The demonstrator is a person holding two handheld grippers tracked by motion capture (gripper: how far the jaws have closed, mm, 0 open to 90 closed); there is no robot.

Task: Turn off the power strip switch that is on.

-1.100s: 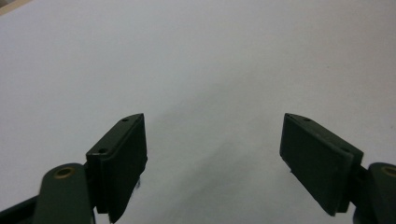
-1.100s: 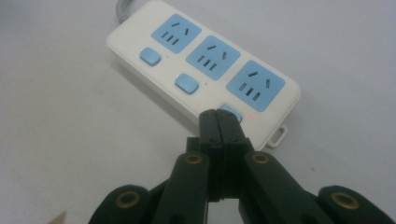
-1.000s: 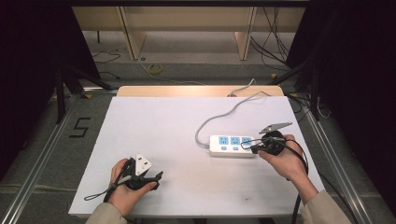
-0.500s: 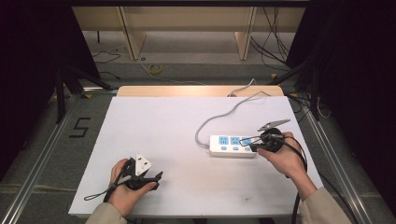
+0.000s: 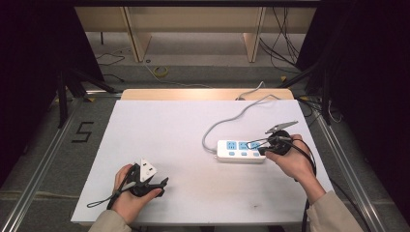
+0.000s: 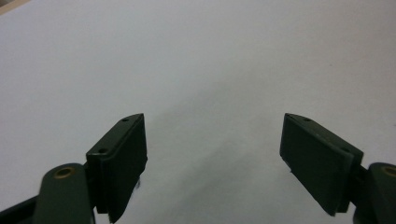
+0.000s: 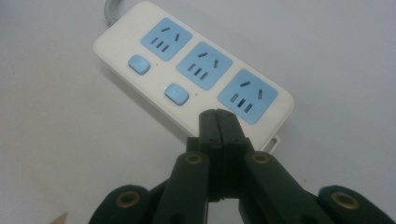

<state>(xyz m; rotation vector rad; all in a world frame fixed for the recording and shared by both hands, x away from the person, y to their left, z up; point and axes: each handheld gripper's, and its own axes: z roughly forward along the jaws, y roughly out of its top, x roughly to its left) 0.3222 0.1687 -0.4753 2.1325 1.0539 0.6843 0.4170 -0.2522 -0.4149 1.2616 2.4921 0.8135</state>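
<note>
Right hand-held gripper point(image 7: 218, 116) closed, tip over power strip point(image 7: 196, 70) near edge.

Table point(image 5: 159, 130) left/mid open; power strip point(image 5: 240, 151) + cord point(image 5: 227, 121) block right.

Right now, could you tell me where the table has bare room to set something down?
The table is bare from its left edge across to the grey cable. It is crowded at the right, around the power strip and right gripper, and around the left gripper at the near edge.

Left gripper point(image 6: 212, 154) gapes wide; right gripper point(image 7: 218, 122) has jaws pressed together.
</note>
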